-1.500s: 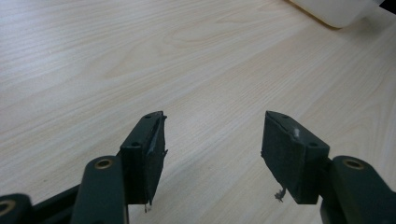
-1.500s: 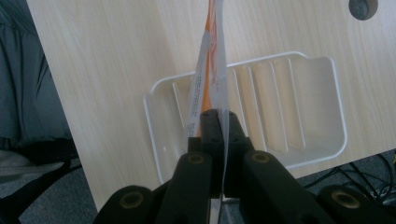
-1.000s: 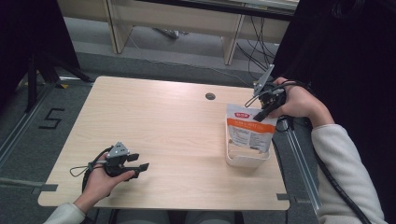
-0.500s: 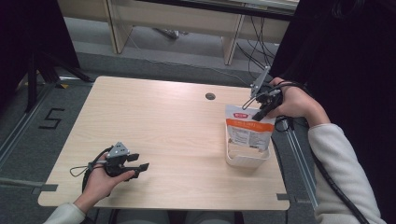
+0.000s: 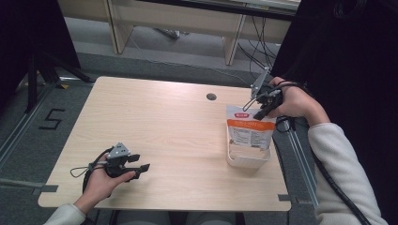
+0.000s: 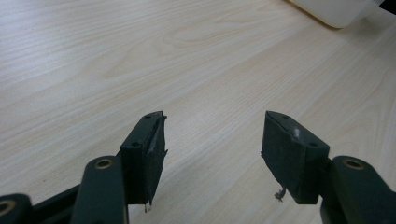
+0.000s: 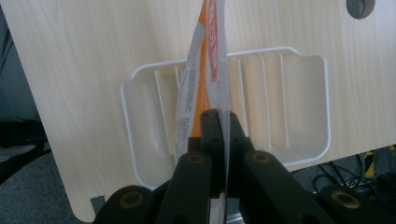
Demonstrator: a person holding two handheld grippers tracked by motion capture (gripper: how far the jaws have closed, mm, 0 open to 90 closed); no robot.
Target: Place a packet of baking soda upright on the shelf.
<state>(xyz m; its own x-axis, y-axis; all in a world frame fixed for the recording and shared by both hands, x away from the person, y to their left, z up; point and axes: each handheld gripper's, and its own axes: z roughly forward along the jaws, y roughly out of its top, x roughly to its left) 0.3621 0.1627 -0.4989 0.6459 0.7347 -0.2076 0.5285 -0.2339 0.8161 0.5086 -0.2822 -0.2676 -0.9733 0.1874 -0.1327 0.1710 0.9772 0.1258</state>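
**Pouch held upright in tray by right claw**

While the left hand (image 5: 101, 180) rested near the front left corner of the tabletop (image 5: 169, 126), the high view showed its left claw (image 5: 139, 167) lying low over the wood, jaws apart and holding nothing. At the far right of the same view, the right hand (image 5: 293, 101) held the right claw (image 5: 259, 108) pinched on the top edge of an orange and white pouch (image 5: 248, 131). The pouch stood upright in a white tray (image 5: 246, 159) close to the tabletop's right edge, well apart from the left claw. A round grommet hole (image 5: 211, 96) sat in the wood just left of the pouch and farther back.

In the left gripper view, the left claw (image 6: 212, 140) stood wide apart over bare tabletop (image 6: 140, 60), with nothing between the pads. A corner of the tray (image 6: 336, 9) showed at the top right, well away.

In the right gripper view, the right claw (image 7: 218, 123) was clamped together on the pouch (image 7: 208, 70), seen edge-on from above, its thin top seam caught between the pads. Below it lay the tray (image 7: 299, 84), ribbed inside, with the pouch's lower end reaching down among the ribs. The grommet hole (image 7: 360, 5) showed at the top right corner.
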